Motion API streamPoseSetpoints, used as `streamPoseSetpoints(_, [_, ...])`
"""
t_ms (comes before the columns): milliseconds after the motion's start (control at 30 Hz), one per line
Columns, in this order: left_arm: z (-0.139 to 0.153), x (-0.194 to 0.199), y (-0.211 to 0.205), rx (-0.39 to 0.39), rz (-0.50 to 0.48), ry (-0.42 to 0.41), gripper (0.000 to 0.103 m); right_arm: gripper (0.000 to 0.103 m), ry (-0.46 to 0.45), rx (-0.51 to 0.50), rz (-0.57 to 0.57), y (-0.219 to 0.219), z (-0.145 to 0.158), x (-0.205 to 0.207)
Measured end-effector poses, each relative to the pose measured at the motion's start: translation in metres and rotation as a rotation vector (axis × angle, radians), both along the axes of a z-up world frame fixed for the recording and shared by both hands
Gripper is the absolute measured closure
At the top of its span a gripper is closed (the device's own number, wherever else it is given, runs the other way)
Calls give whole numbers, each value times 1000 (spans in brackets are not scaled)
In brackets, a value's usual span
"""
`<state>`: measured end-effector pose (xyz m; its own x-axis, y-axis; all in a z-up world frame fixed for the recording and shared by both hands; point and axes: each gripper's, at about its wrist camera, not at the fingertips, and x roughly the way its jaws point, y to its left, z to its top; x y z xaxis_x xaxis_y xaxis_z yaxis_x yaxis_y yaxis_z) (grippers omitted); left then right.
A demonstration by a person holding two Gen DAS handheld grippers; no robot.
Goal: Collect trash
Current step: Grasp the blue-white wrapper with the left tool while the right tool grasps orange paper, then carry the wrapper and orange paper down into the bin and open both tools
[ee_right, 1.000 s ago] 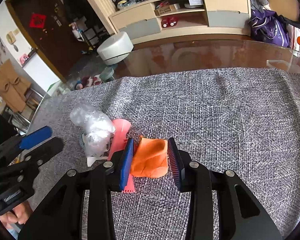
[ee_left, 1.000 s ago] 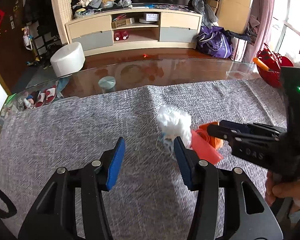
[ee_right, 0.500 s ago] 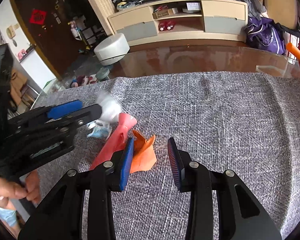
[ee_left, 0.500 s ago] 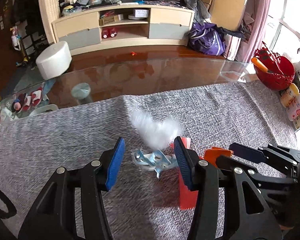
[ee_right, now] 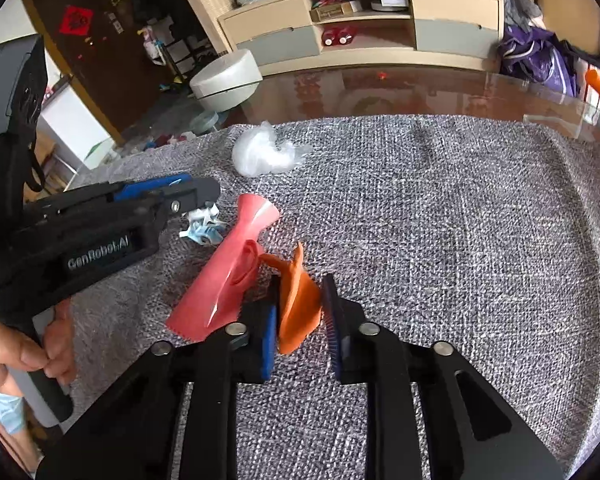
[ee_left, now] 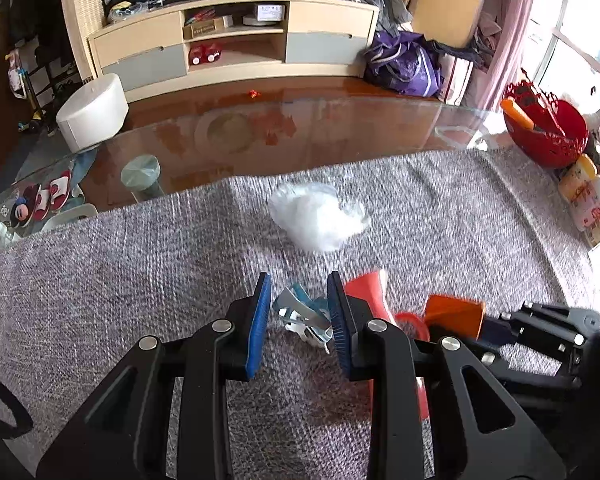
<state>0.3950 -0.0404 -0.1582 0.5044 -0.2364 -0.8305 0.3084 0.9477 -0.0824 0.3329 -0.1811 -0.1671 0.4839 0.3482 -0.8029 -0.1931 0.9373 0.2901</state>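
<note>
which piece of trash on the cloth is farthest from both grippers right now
The crumpled clear plastic bag, lying alone toward the cloth's far edge. The blue-white wrapper, pink piece and orange piece all sit at the grippers' fingers.

Glass table (ee_left: 340, 128) (ee_right: 420, 92), glossy, brown floor showing through; near part covered by grey woven cloth (ee_left: 120, 280) (ee_right: 460, 240). On the cloth: crumpled clear plastic (ee_left: 316, 216) (ee_right: 264, 150) well ahead of the left fingers (ee_left: 260, 312); blue-and-white crumpled wrapper (ee_left: 304, 314) (ee_right: 202, 228) between those fingers; pink-red wrapper (ee_left: 370, 292) (ee_right: 228, 276) just right of them, and left of the right fingers (ee_right: 270, 332); orange scrap (ee_left: 454, 314) (ee_right: 298, 300) between the right fingers, whether resting on the cloth or lifted not clear. At the cloth's far right corner, red basket (ee_left: 548, 128) and bottles (ee_left: 584, 200).
</note>
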Motion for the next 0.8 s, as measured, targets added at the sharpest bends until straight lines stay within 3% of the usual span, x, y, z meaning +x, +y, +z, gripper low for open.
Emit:
streamPoseSetpoints(100, [-7,-5,0,1,-11,19,76,91,-4,4,-7,-6,2,-1])
streamPoseSetpoints(200, [-10,-8,-2,0,-28,27,76,91,-8,0,-15,-13,6,-3])
streamPoseSetpoints(267, [-10,-8,-3,-8,-37,27,88,91,-11,-7,-16,-15,9,-8])
streamPoseSetpoints(400, [-1,-18,-9,-2,-65,9,95,91,-21,-21,-25,-23,18,-23])
streamPoseSetpoints(800, [79,-121,12,23,-53,-118,96,91,-124,-57,-53,-52,78,-112])
